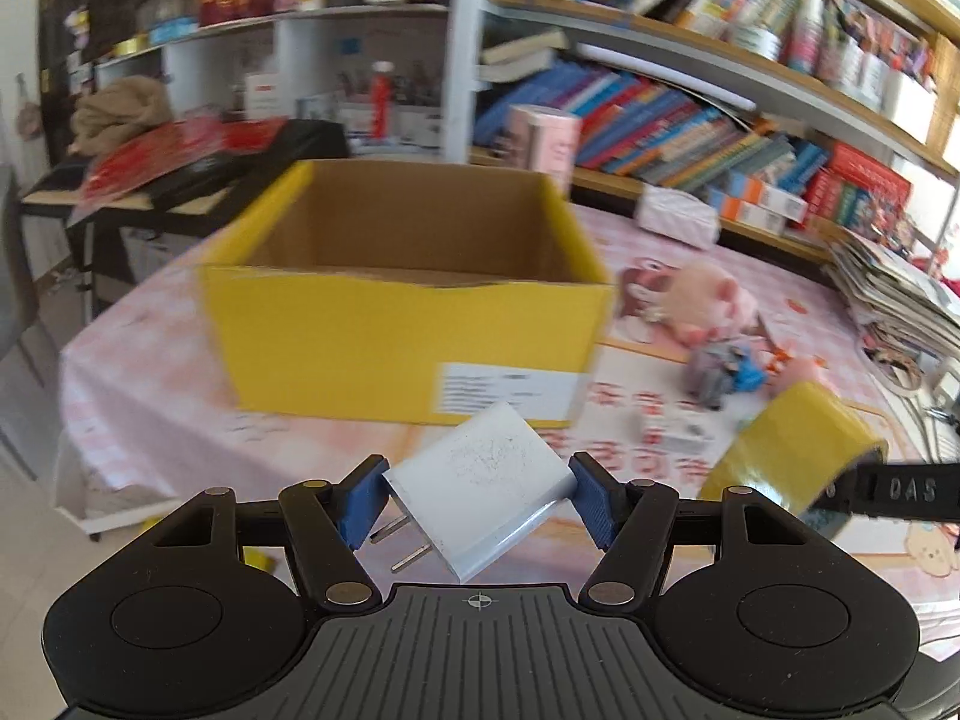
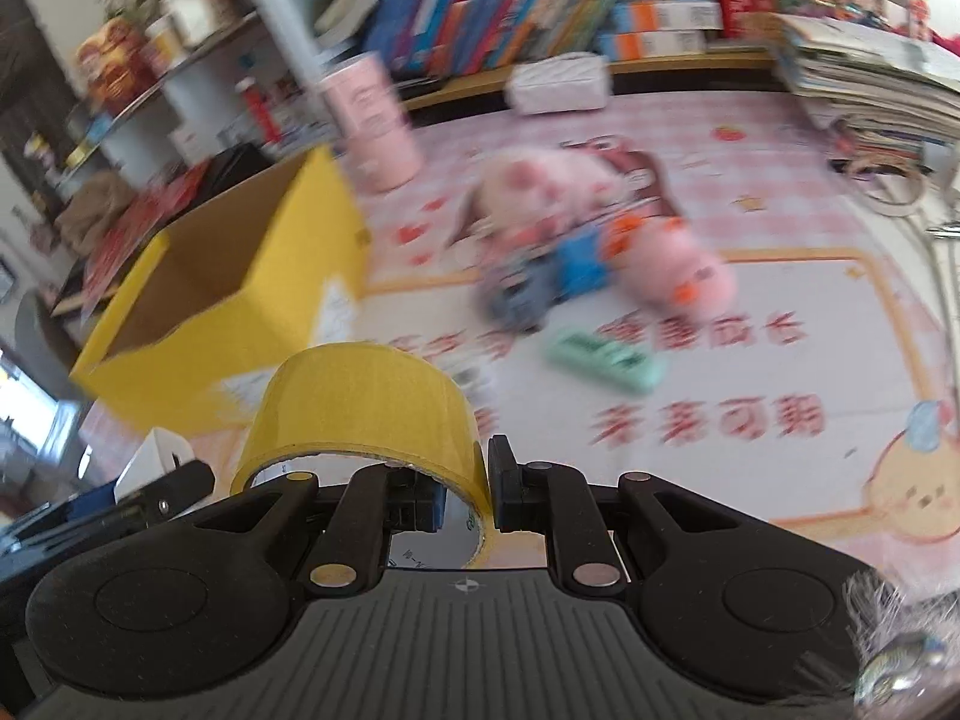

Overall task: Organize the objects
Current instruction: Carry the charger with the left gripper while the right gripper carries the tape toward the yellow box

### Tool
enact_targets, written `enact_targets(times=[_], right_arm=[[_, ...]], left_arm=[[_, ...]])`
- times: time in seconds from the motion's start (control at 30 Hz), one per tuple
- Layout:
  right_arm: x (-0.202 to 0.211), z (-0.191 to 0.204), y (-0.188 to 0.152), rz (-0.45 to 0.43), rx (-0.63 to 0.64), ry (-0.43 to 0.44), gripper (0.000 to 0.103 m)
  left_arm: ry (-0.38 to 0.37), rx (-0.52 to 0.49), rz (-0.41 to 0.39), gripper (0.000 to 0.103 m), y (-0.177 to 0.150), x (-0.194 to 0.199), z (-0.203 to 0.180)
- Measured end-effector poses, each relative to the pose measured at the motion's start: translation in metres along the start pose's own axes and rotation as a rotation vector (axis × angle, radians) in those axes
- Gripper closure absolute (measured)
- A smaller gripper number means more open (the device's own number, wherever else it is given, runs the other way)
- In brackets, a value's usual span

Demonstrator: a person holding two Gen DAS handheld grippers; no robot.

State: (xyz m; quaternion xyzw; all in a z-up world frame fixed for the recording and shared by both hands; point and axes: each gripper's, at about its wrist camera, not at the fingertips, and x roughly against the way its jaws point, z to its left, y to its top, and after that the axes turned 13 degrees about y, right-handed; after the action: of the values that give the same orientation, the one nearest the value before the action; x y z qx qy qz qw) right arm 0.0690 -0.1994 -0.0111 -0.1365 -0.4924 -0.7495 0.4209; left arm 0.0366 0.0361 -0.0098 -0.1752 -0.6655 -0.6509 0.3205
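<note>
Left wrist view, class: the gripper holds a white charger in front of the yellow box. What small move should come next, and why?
Probably carry the charger forward and up over the near wall of the yellow box. The left gripper is shut on it, the box stands open at the top just ahead, and nothing lies between. The right gripper, holding the tape roll, could follow.

White plug adapter (image 1: 486, 483) tilted between the left jaws, prongs toward the camera, yellow tape roll (image 2: 366, 420) with its wall pinched between the right jaws, open yellow box (image 1: 408, 294) beyond both
</note>
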Motion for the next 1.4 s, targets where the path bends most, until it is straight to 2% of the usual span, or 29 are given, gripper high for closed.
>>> enact_targets(times=[0.27,0.57,0.9,1.4], right_arm=[[-0.021,0.071,-0.041,0.042,0.021,0.020,0.090],[-0.040,0.124,-0.079,0.092,0.018,0.050,0.090],[-0.044,0.149,-0.089,0.105,0.041,0.045,0.090],[-0.044,0.152,-0.088,0.088,0.019,0.016,0.090]], left_arm=[[0.018,0.008,-0.008,0.038,-0.012,0.011,0.074],[0.037,0.005,-0.009,0.038,-0.028,0.022,0.124],[0.015,0.020,-0.028,0.038,-0.030,0.026,0.143],[-0.025,-0.009,-0.046,0.038,-0.025,0.022,0.145]])
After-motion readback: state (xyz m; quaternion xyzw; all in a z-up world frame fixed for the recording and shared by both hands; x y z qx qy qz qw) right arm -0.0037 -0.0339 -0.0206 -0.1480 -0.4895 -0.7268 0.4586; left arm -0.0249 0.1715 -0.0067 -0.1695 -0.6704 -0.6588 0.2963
